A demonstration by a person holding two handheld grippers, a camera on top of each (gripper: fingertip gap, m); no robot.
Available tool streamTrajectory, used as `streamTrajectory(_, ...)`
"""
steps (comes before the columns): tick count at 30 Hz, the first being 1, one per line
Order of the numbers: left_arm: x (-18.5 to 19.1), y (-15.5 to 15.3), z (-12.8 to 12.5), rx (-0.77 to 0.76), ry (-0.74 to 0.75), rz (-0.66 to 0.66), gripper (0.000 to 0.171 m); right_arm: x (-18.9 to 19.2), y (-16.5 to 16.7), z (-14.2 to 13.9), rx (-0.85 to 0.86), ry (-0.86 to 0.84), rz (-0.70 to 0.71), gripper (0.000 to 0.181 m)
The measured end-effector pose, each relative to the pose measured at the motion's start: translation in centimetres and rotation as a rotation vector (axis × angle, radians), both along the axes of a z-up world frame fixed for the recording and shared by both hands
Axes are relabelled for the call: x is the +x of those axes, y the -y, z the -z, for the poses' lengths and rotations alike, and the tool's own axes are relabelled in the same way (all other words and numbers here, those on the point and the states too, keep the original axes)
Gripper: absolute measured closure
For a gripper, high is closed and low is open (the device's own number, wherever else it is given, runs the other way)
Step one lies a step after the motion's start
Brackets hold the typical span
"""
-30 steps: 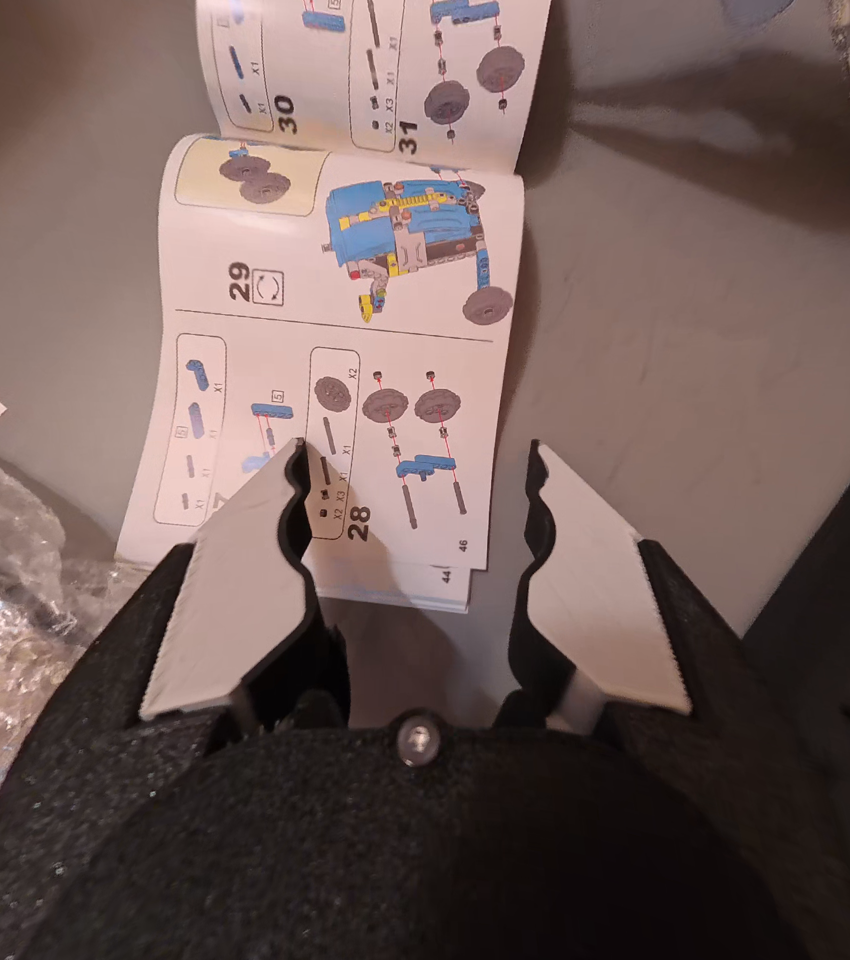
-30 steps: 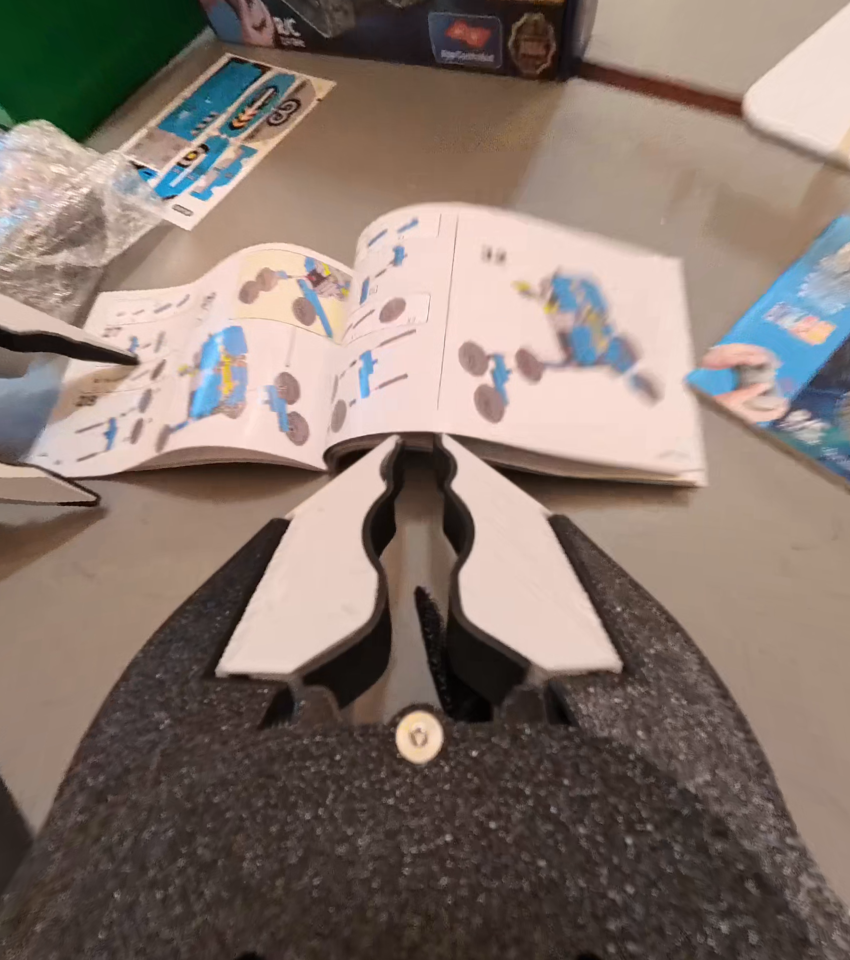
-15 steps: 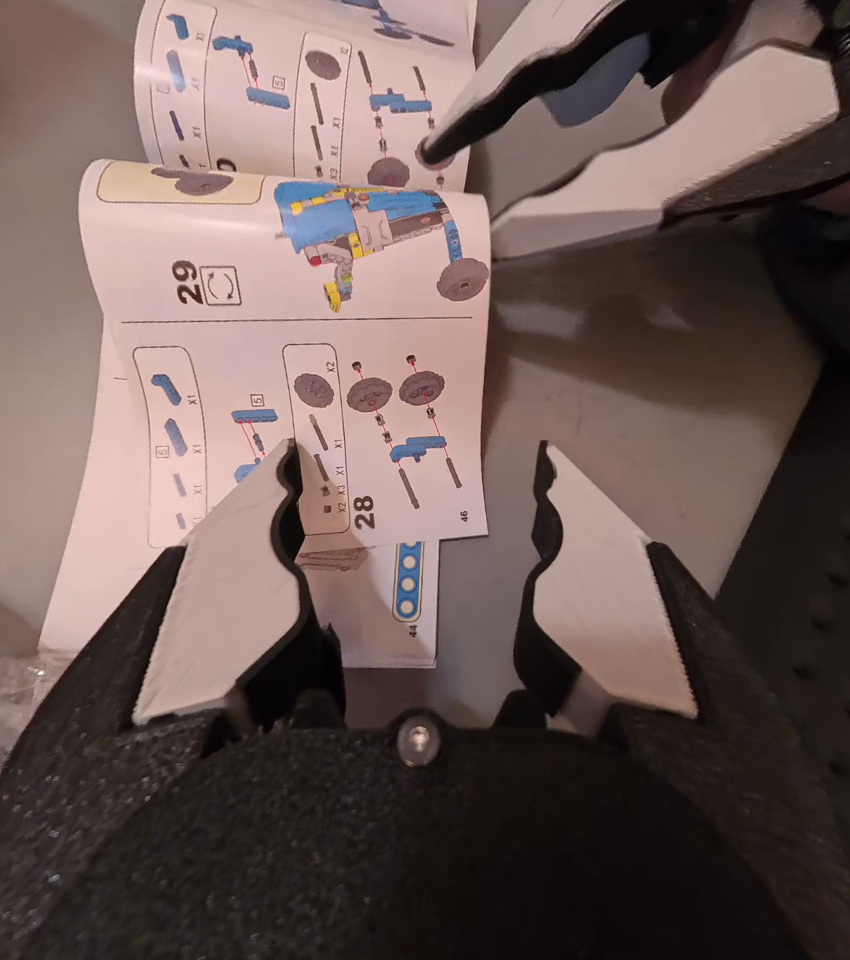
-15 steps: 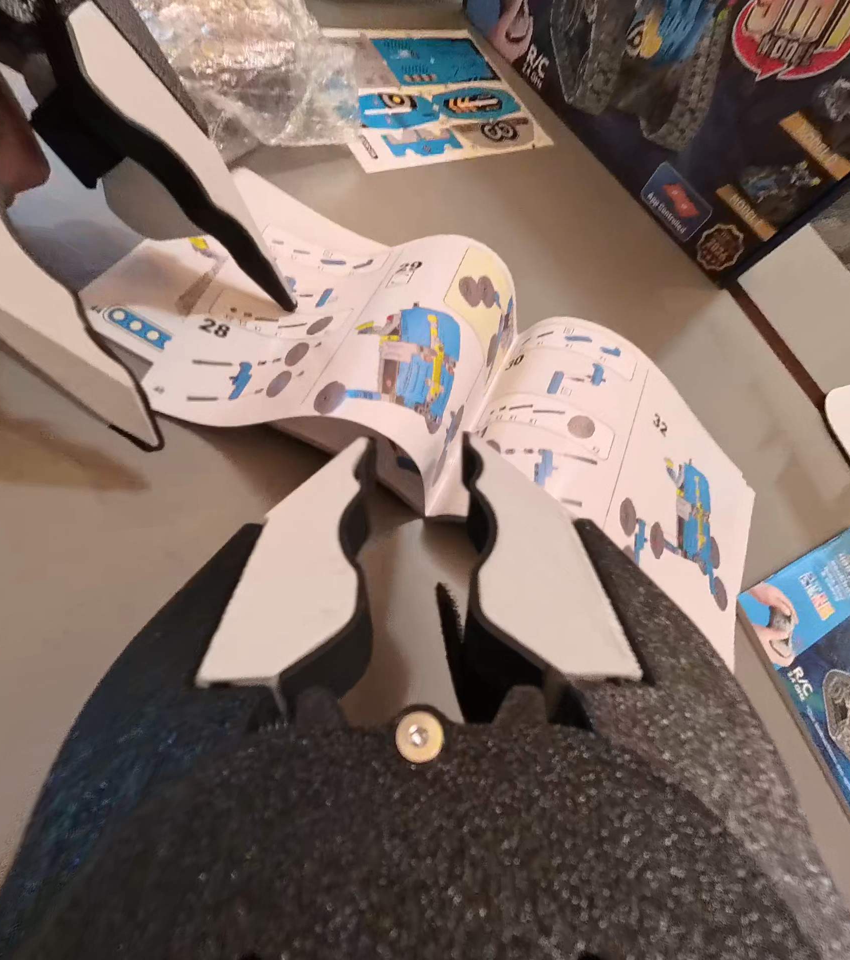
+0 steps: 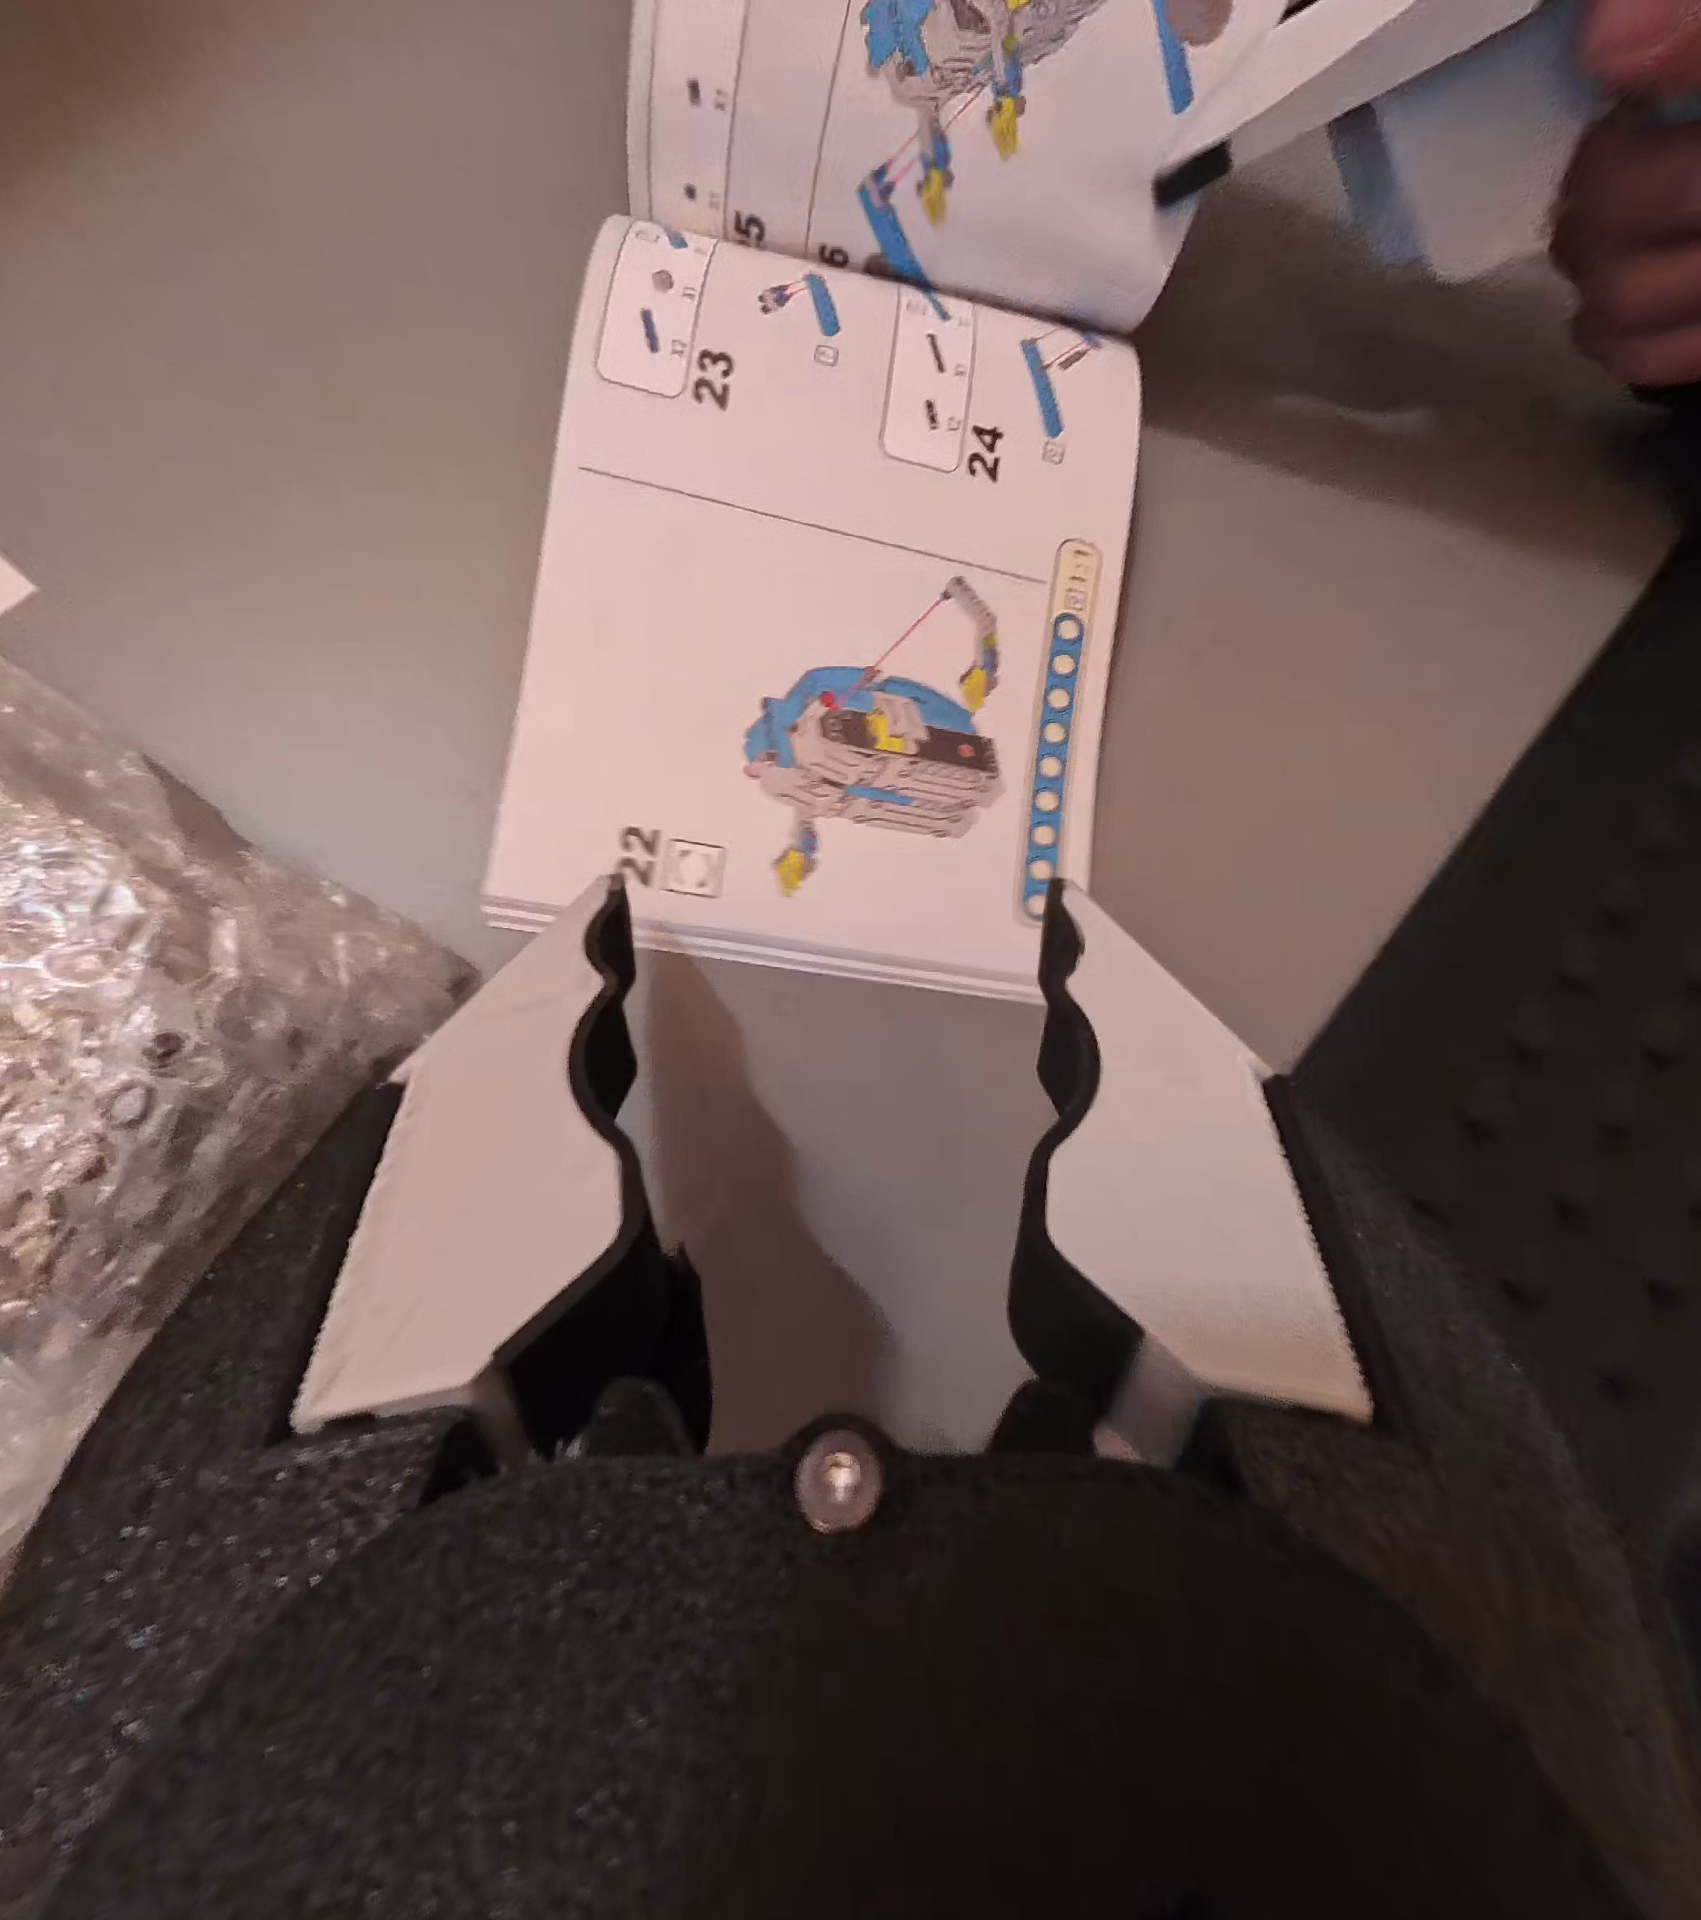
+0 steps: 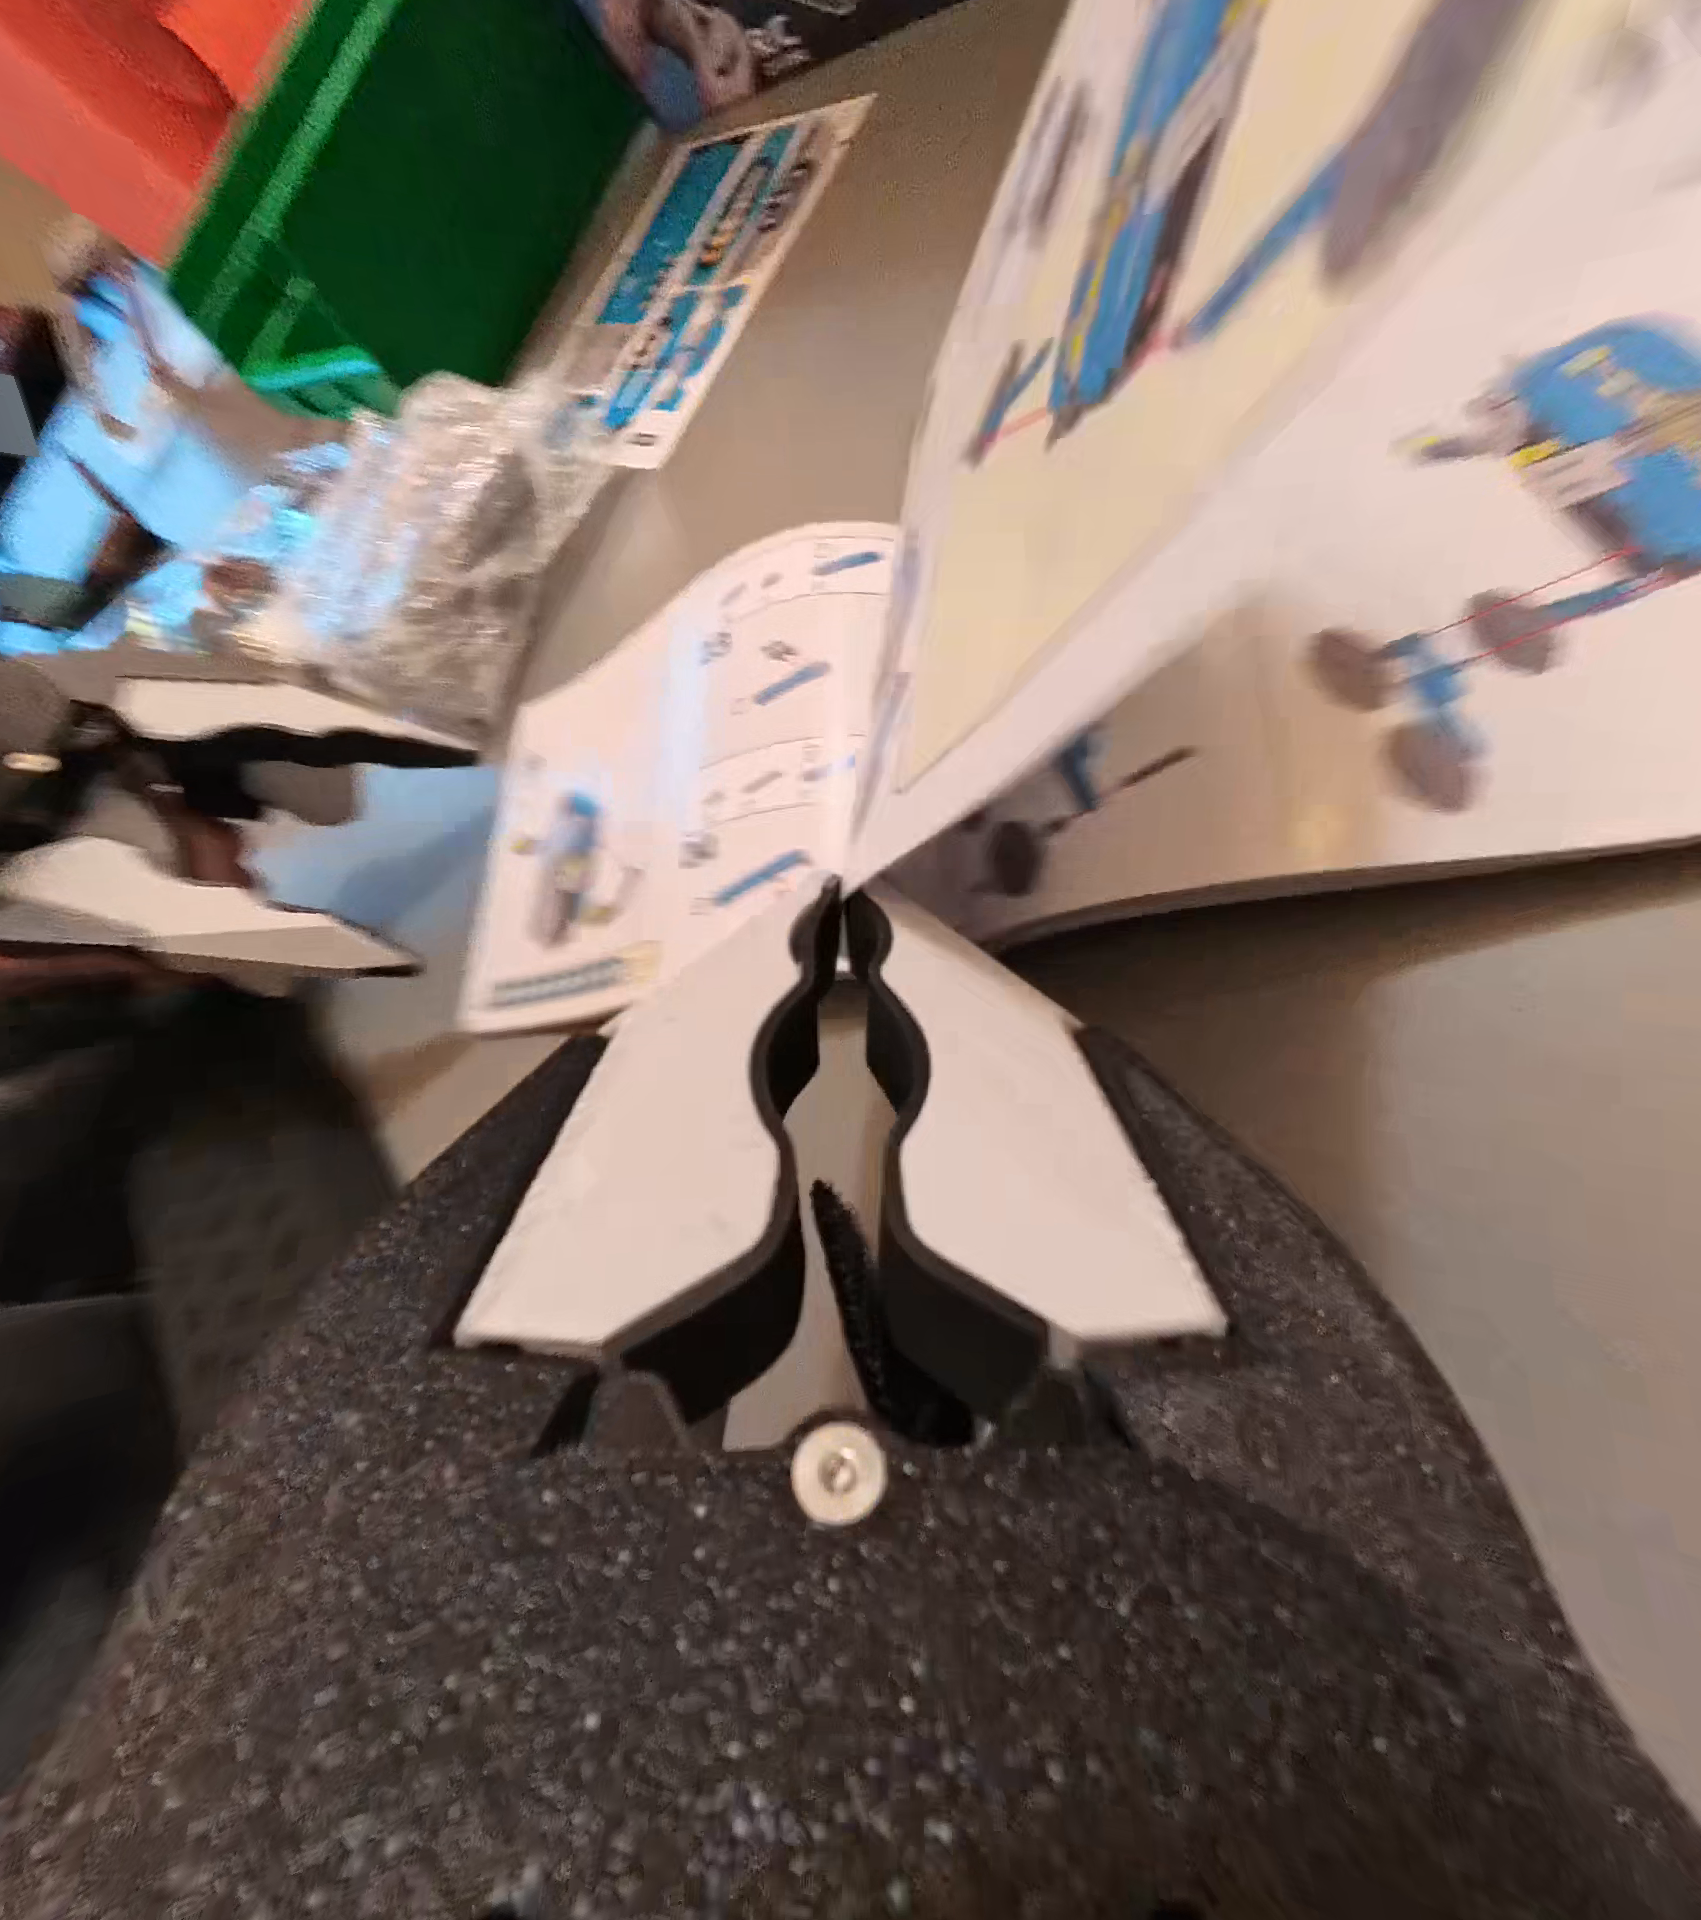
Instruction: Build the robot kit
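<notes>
In the right wrist view, the lifted leaves of the white, blue-printed instruction booklet [image 6: 1293, 499] are smeared by motion blur and run off the top and right edges, so their drawings cannot be made out. Whether the black-edged white fingers [image 6: 721, 1091] pinch a page is not clear. The blue and white shapes at far left [image 6: 98, 468] are too blurred to identify. In the left wrist view, a blurred hand [image 5: 1687, 197] and the crinkled clear plastic bag [image 5: 46, 1039] are cut off by the edges.
</notes>
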State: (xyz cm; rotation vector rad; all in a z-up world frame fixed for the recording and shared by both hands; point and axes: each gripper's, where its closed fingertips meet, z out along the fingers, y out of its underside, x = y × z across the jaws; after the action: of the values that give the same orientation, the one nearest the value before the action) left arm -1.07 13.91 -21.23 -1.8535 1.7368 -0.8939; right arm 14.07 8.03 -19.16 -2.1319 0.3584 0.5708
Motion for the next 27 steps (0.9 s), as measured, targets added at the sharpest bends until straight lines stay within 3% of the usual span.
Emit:
streamTrajectory(2,-0.5,0.9,0.5,0.002,-0.049,0.039,0.094,-2.9,1.4,-0.3,-0.002,-0.103,-0.010,0.181)
streamTrajectory(3,-0.7,1.2,1.0,0.009,-0.079,0.056,0.094,-3.3,2.1,0.1,-0.017,-0.052,0.004,0.181)
streamTrajectory(6,-0.6,1.2,1.6,0.057,-0.098,0.081,0.097,-0.2,3.9,-0.7,-0.022,0.171,0.142,0.178)
streamTrajectory(8,-0.6,1.2,1.6,0.052,-0.100,0.081,0.099,3.1,5.4,-2.8,0.002,0.346,0.231,0.159)
streamTrajectory(10,-0.5,1.2,1.6,0.056,-0.098,0.083,0.099,3.2,5.8,-5.7,0.083,0.509,0.174,0.153)
streamTrajectory(12,-0.3,1.2,1.7,0.079,-0.105,0.092,0.099,0.3,5.1,-7.3,0.127,0.572,0.033,0.143)
streamTrajectory(15,-0.1,1.4,1.9,0.117,-0.113,0.105,0.095,-6.0,2.8,-4.3,0.008,0.352,-0.187,0.093)
streamTrajectory(16,-0.1,1.4,1.9,0.123,-0.114,0.104,0.095,-7.1,2.0,-2.7,-0.037,0.319,-0.225,0.088)
streamTrajectory(18,-0.2,1.5,1.9,0.122,-0.114,0.102,0.095,-6.7,0.5,0.7,-0.152,0.413,-0.208,0.080)
streamTrajectory(20,-0.4,1.5,1.8,0.118,-0.112,0.103,0.095,-5.4,0.0,3.8,-0.312,0.556,-0.183,0.080)
streamTrajectory(21,-0.6,1.4,1.9,0.122,-0.115,0.100,0.095,-5.2,-0.3,4.0,-0.321,0.601,-0.174,0.079)
streamTrajectory(22,-0.8,1.3,1.9,0.127,-0.118,0.097,0.095,-5.6,-0.5,3.9,-0.316,0.590,-0.173,0.088)
streamTrajectory(25,-1.3,1.1,1.8,0.112,-0.113,0.087,0.095,-5.7,-0.6,4.1,-0.315,0.556,-0.173,0.088)
streamTrajectory(27,-1.6,0.8,1.7,0.098,-0.107,0.071,0.095,-5.3,-0.6,4.0,-0.319,0.550,-0.157,0.098)
